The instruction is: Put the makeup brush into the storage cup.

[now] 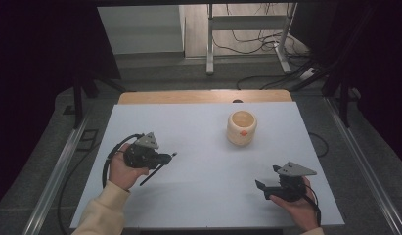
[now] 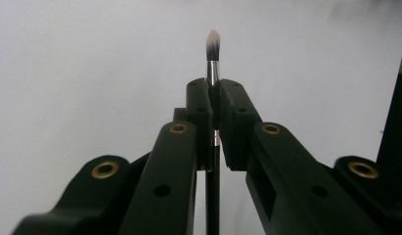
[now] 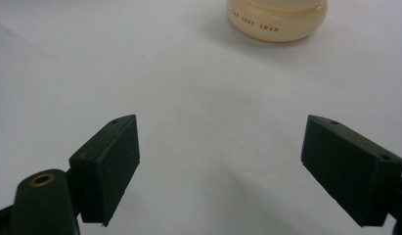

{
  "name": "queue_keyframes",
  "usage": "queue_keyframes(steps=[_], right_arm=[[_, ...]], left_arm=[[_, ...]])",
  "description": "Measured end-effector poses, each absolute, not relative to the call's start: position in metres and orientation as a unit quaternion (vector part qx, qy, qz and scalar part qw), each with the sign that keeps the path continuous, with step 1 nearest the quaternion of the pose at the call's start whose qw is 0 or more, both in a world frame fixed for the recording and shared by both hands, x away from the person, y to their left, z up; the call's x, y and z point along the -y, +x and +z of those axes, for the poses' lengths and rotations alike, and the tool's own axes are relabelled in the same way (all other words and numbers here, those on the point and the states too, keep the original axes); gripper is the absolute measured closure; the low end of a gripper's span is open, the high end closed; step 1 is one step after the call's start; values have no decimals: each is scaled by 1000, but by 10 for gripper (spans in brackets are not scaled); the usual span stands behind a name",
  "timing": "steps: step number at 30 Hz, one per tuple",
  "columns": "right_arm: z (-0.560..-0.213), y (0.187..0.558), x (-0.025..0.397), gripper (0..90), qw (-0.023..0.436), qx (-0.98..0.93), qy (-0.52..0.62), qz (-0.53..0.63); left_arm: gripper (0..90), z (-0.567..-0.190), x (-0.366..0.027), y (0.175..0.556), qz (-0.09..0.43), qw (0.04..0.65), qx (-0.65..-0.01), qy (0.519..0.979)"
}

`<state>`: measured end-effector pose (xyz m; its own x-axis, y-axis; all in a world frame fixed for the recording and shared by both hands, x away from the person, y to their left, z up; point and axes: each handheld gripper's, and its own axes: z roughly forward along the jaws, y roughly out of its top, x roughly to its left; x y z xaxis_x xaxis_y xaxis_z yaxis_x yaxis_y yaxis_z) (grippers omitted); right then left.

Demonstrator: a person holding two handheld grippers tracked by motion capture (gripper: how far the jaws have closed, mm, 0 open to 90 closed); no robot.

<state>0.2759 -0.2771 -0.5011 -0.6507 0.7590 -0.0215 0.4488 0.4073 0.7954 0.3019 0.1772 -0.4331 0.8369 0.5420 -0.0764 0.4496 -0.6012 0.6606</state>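
A thin black makeup brush (image 2: 213, 49) with a silver ferrule and a white, dark-banded tip is clamped between the jaws of my left gripper (image 2: 214, 90), tip pointing away from the camera. In the high view the left gripper (image 1: 167, 157) is held at the table's left, and the brush (image 1: 156, 172) sticks out both ways from its jaws. A cream round cup (image 1: 241, 128) with an orange mark stands right of centre. My right gripper (image 1: 267, 177) is near the front right, open and holding nothing. It points toward the cup (image 3: 277, 19), well short of it, right gripper (image 3: 220, 125) jaws wide apart.
The white table top (image 1: 203, 196) has a wooden strip (image 1: 203, 96) along its far edge. Beyond it are a metal stand (image 1: 247, 34) and loose cables (image 1: 267, 44) on the floor. Metal rails (image 1: 56, 171) run along both sides of the table.
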Motion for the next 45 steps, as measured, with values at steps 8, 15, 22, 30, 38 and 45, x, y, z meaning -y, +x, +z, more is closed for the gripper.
queue_keyframes(steps=[8, 15, 22, 30, 38, 45], right_arm=[[-501, 276, 277, 143, 192, -813, 373, 404], [-501, 276, 276, 143, 189, -812, 374, 407], [-500, 276, 276, 143, 186, -809, 376, 413], [-497, 276, 269, 143, 181, -800, 380, 427], [-495, 274, 258, 149, 172, -799, 372, 439], [-494, 272, 245, 150, 155, -797, 369, 453]], left_arm=[[838, -436, -178, 298, 52, 365, -299, 880], [838, -436, -180, 295, 46, 388, -303, 869], [838, -439, -178, 290, 41, 405, -310, 859], [838, -443, -175, 289, 33, 411, -312, 856], [838, -441, -165, 289, 27, 417, -303, 856], [837, -442, -160, 288, 27, 418, -306, 855]])
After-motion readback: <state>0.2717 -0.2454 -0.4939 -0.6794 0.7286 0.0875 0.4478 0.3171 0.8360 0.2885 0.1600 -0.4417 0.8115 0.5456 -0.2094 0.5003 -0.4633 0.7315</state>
